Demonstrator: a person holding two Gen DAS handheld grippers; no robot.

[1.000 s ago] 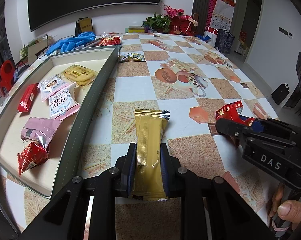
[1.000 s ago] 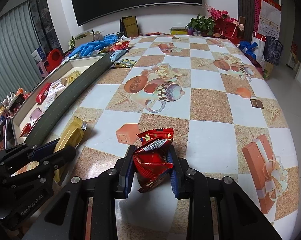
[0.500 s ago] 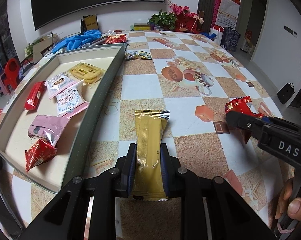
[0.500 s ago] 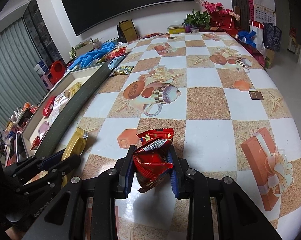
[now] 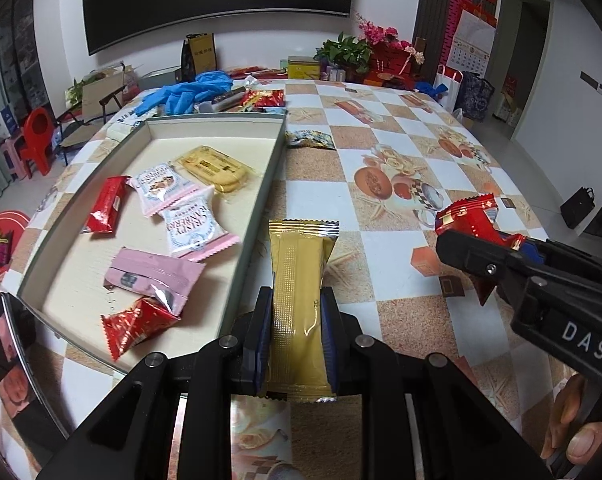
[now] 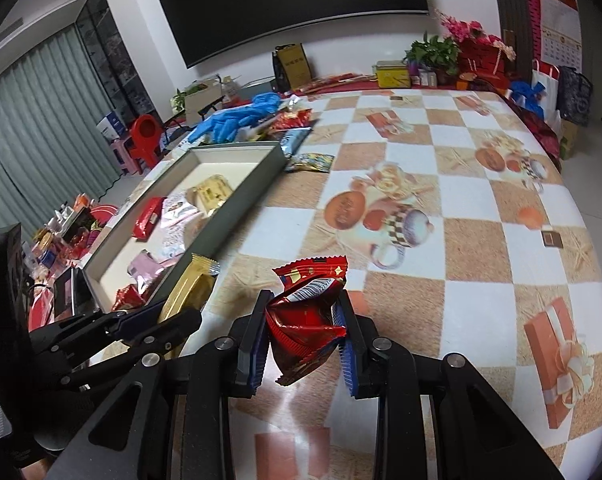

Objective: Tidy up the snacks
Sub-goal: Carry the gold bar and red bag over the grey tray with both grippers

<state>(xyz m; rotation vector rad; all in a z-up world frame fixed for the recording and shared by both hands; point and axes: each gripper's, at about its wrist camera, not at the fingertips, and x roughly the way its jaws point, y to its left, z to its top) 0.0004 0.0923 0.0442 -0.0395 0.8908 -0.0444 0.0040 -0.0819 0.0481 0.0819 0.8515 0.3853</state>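
left wrist view: the left hand-held gripper (image 5: 293, 340) is seen closed on a long gold snack packet (image 5: 299, 300), which is clamped at its lower half between the two blue pads and projects forward over the bench (image 5: 401, 168), just beside the near right wall of the tray (image 5: 261, 216). the bench is covered by a checked cloth printed with cups and gift boxes. inside the shallow grey-walled tray several snacks are laid: a red bar (image 5: 105, 204), two white-and-pink packets (image 5: 193, 224), a yellow biscuit pack (image 5: 215, 168), a pink wrapper (image 5: 153, 276) and a crumpled red packet (image 5: 135, 326) nearest the camera. beyond the far end of the tray a heap of blue gloves (image 5: 189, 94) and further wrappers are seen; a small patterned packet (image 5: 311, 139) lies on the cloth just past the tray's far right corner. at the right edge the right hand-held gripper (image 5: 481, 248) is shown, with part of a person's hand (image 5: 573, 428) below it.

right wrist view: the right hand-held gripper (image 6: 305, 344) is seen closed on a crumpled red snack packet (image 6: 307, 320), pinched between the pads and held clear above the cloth. the left hand-held gripper and its gold packet are visible at lower left, beside the tray wall. potted flowers (image 6: 457, 46) are placed at the far edge of the bench, beneath a dark wall screen (image 6: 293, 0).
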